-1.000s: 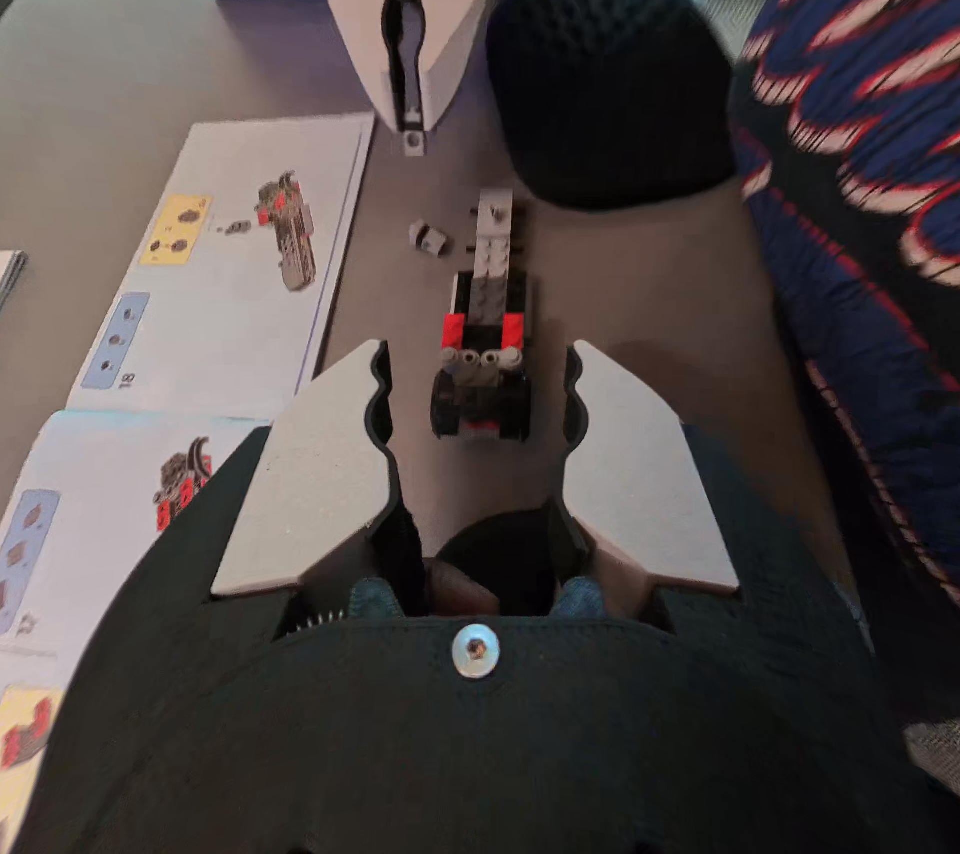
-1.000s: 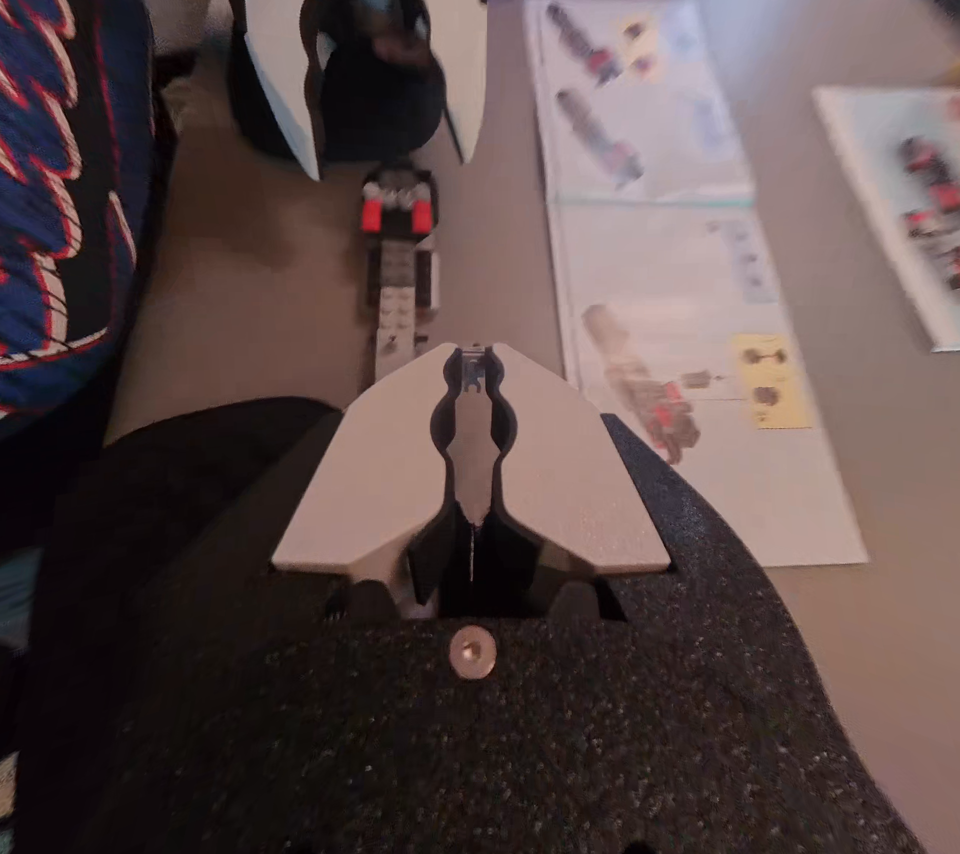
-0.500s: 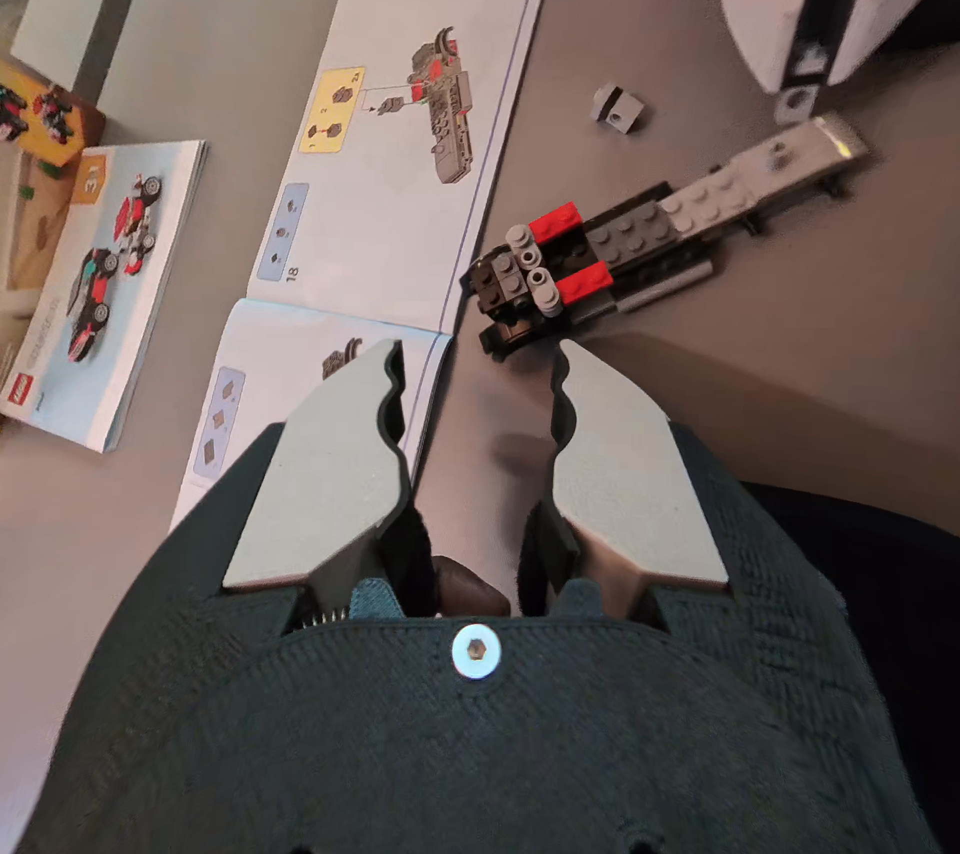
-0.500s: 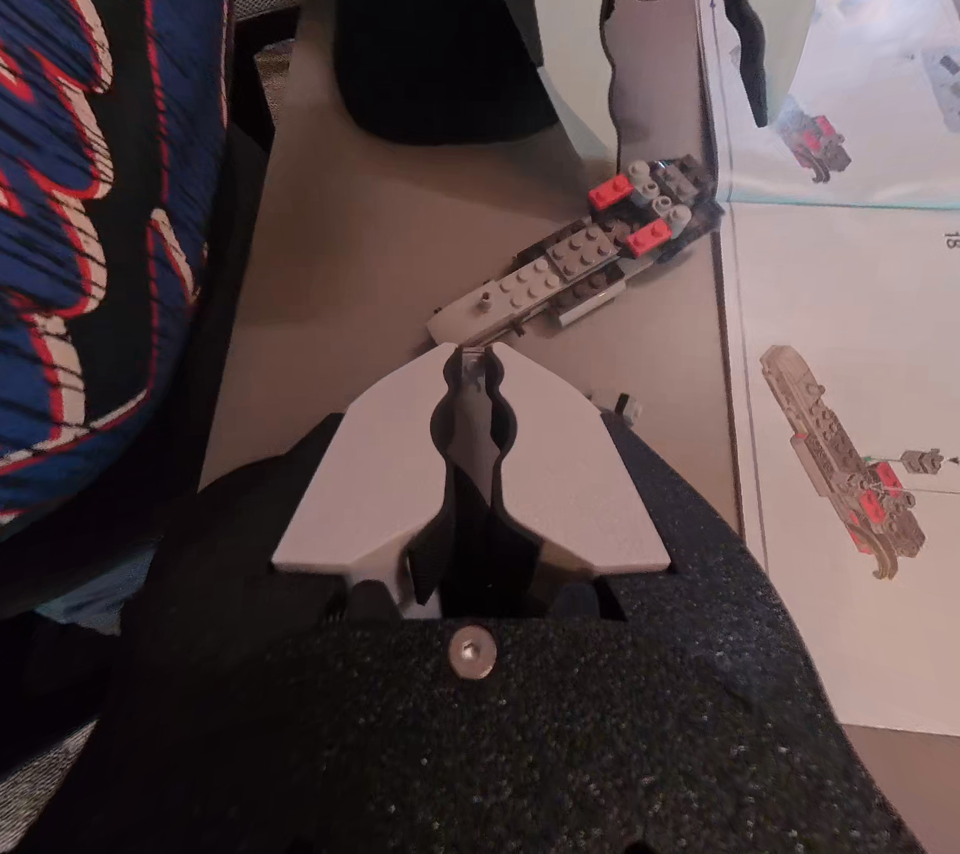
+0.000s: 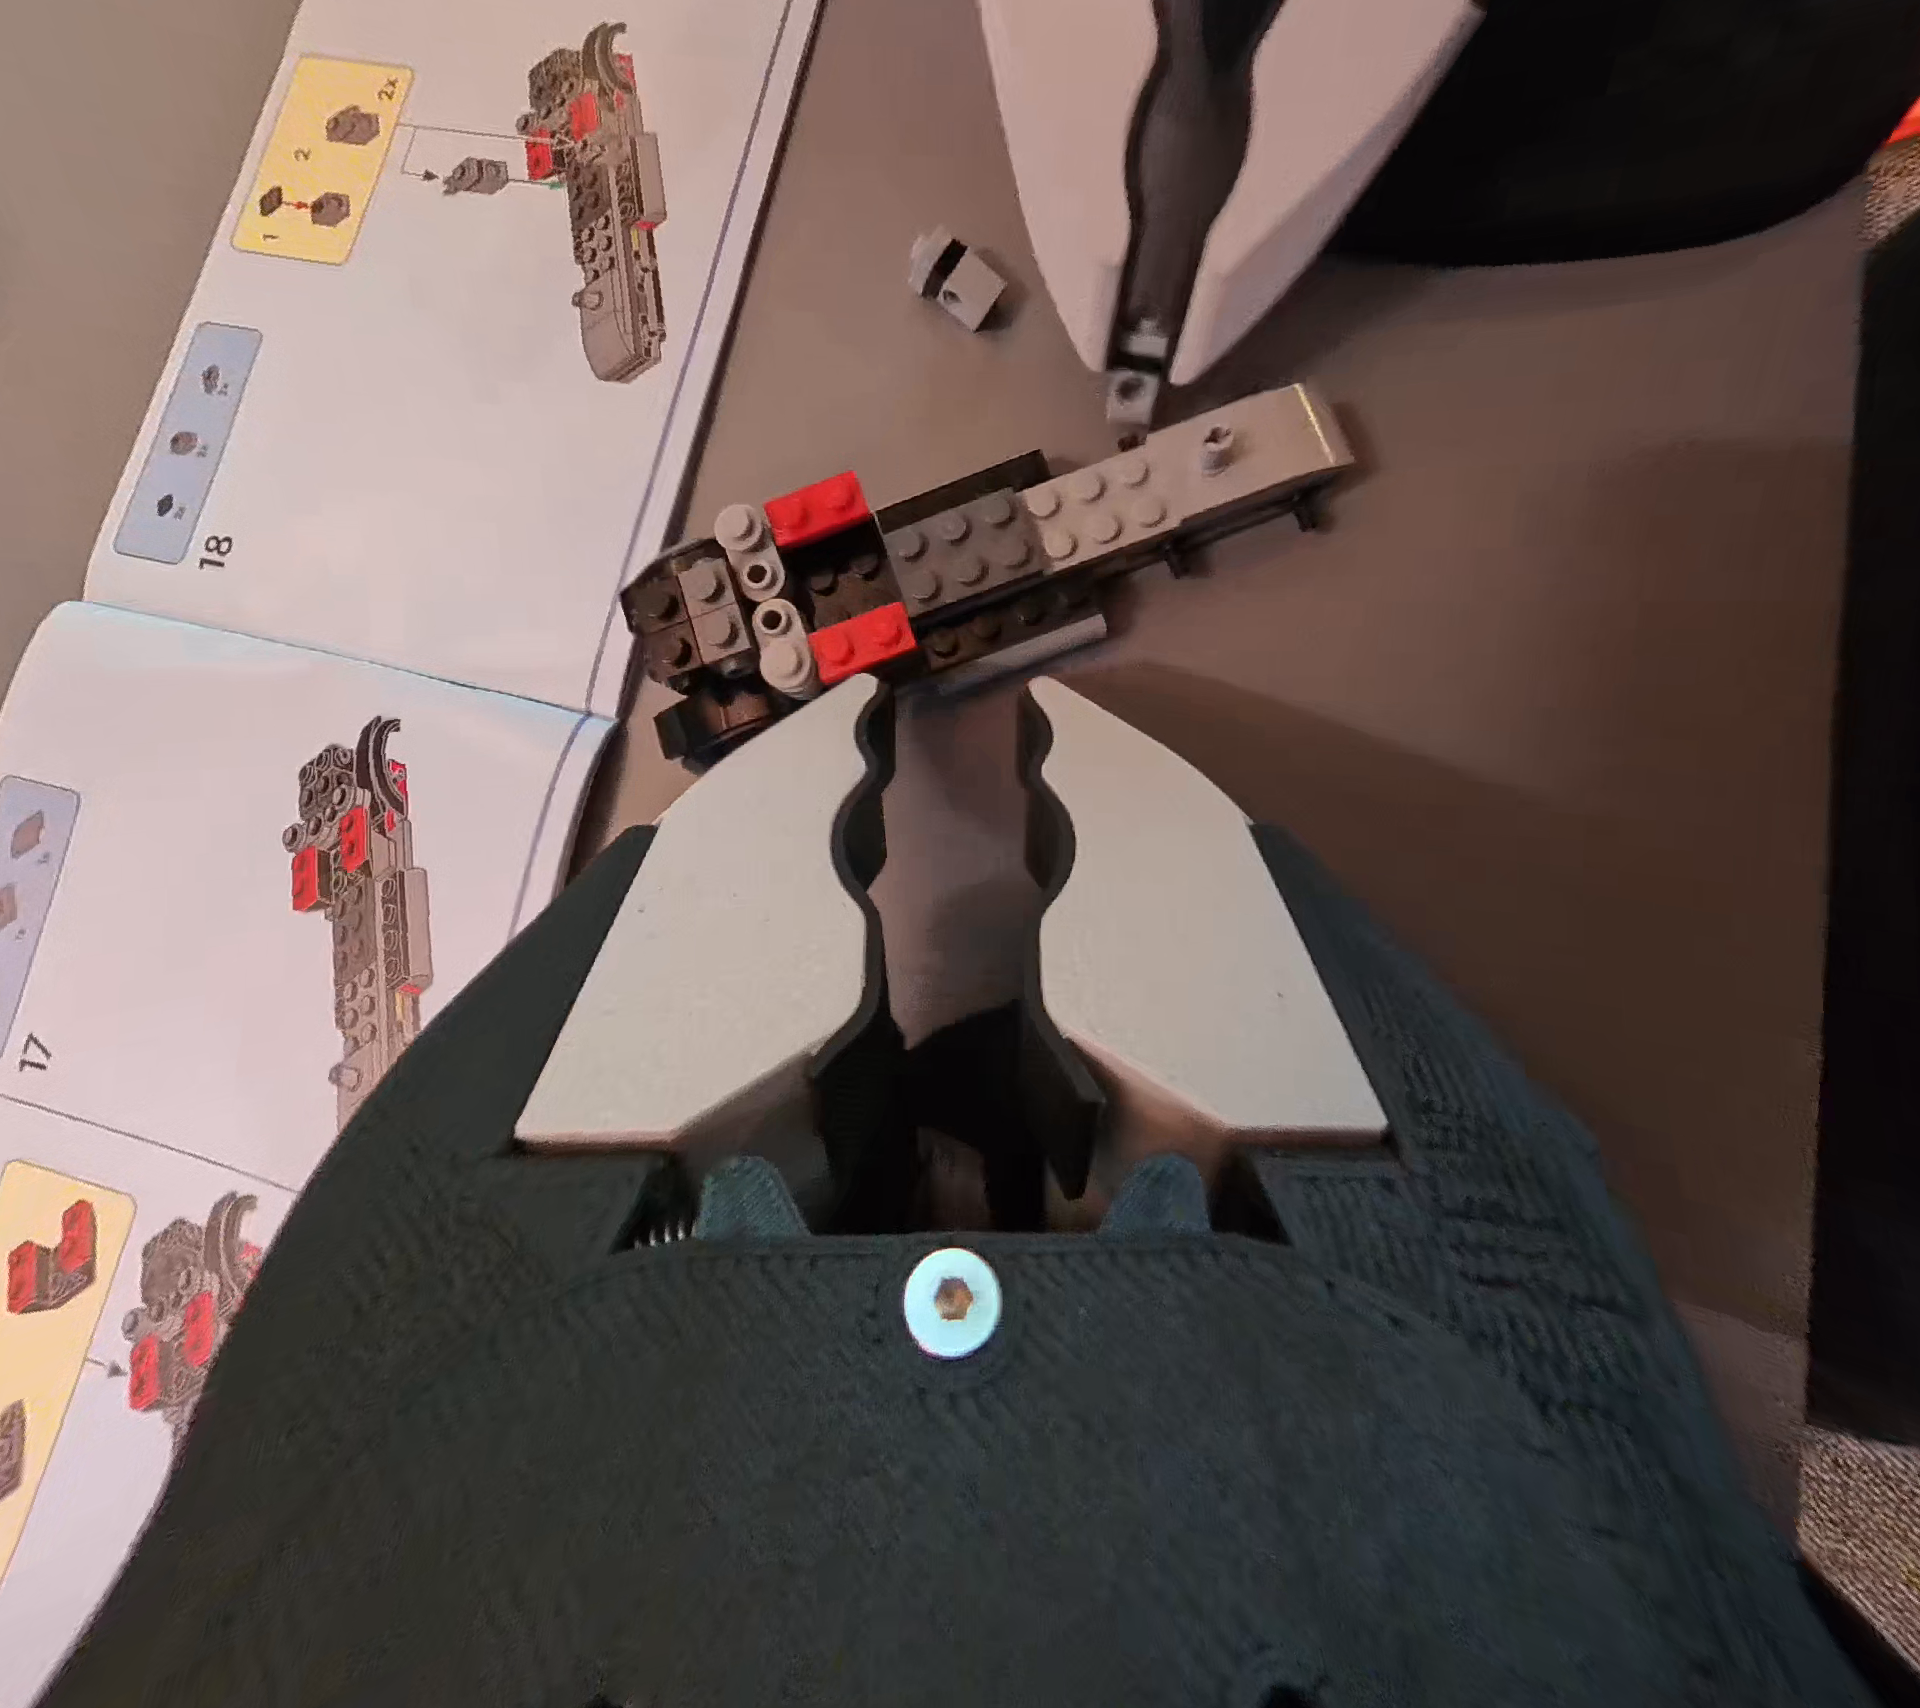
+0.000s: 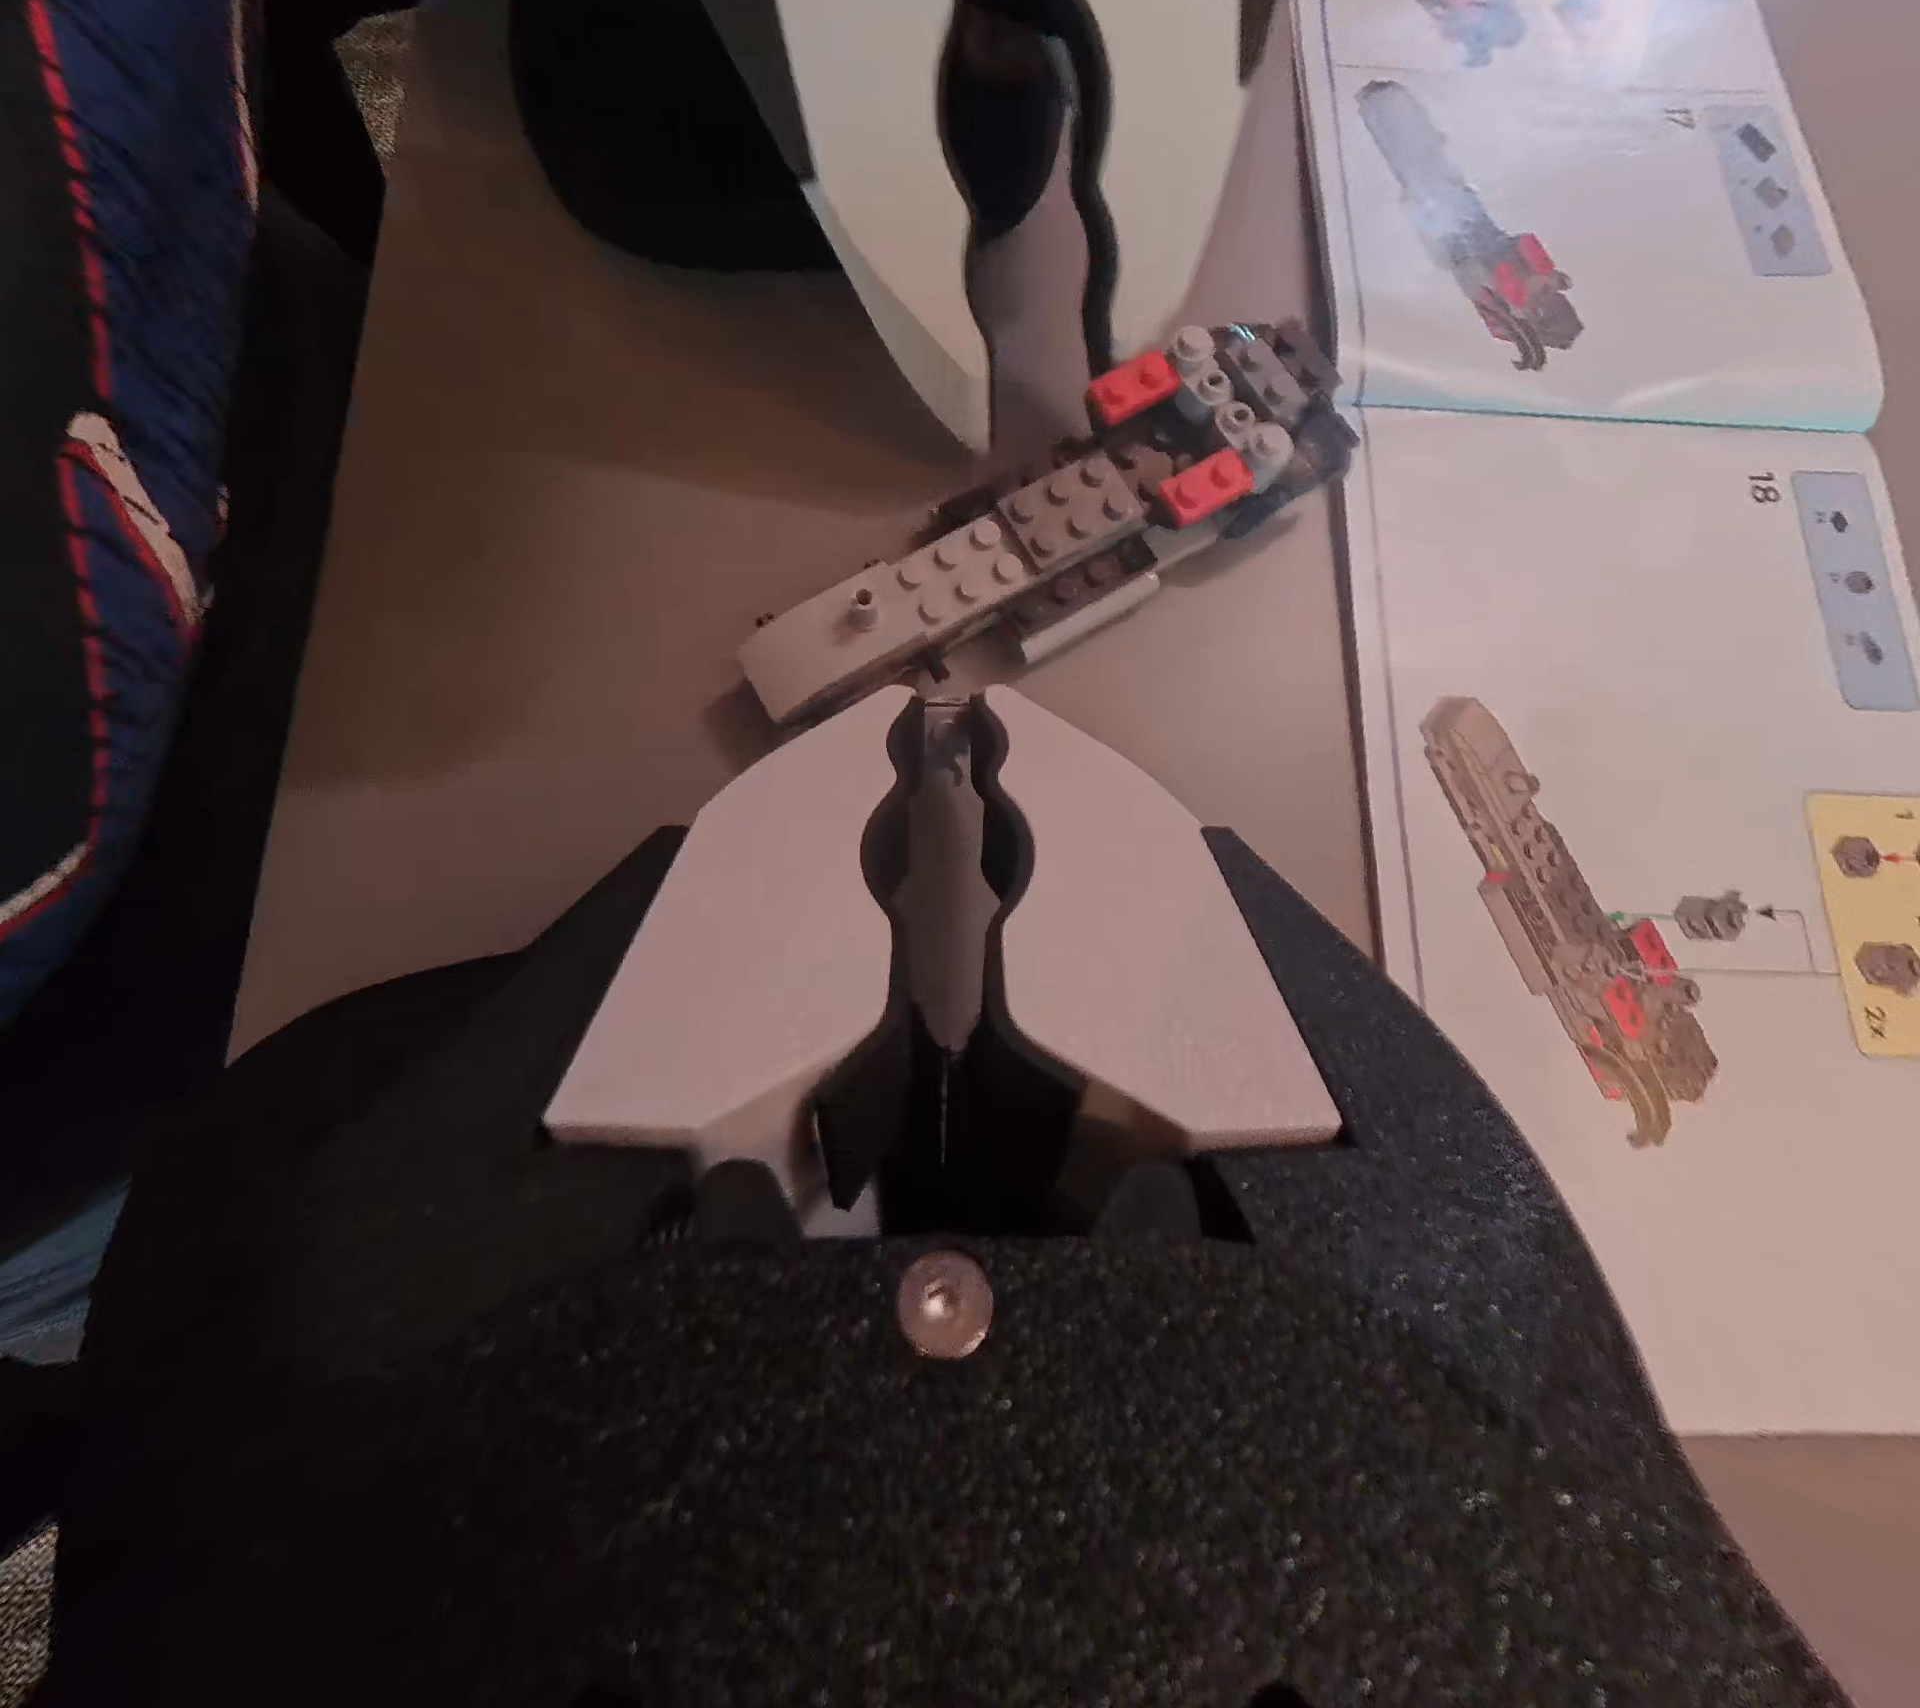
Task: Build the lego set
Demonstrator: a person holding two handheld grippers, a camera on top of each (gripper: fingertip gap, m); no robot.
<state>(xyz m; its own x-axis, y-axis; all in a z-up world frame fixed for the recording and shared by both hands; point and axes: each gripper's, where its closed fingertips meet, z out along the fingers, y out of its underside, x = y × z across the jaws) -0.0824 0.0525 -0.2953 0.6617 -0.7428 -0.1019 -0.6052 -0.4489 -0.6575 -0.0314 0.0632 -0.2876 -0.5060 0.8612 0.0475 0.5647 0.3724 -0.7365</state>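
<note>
I see grey table (image 5: 1455, 827), open instruction booklet (image 5: 468, 370) beside it, long grey-red lego model (image 5: 966, 557) lying flat between my tools, left gripper (image 5: 956, 702) narrowly parted at its side, right gripper (image 6: 948, 708) pinching small grey brick (image 5: 1130, 393), loose grey piece (image 5: 958, 278) nearby

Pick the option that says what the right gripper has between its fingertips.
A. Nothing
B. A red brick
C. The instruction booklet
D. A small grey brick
D: the right gripper is shut on a small grey brick at its fingertips, beside the pale grey end of the lego model; the right wrist view shows the same small piece pinched at the tips.
</note>
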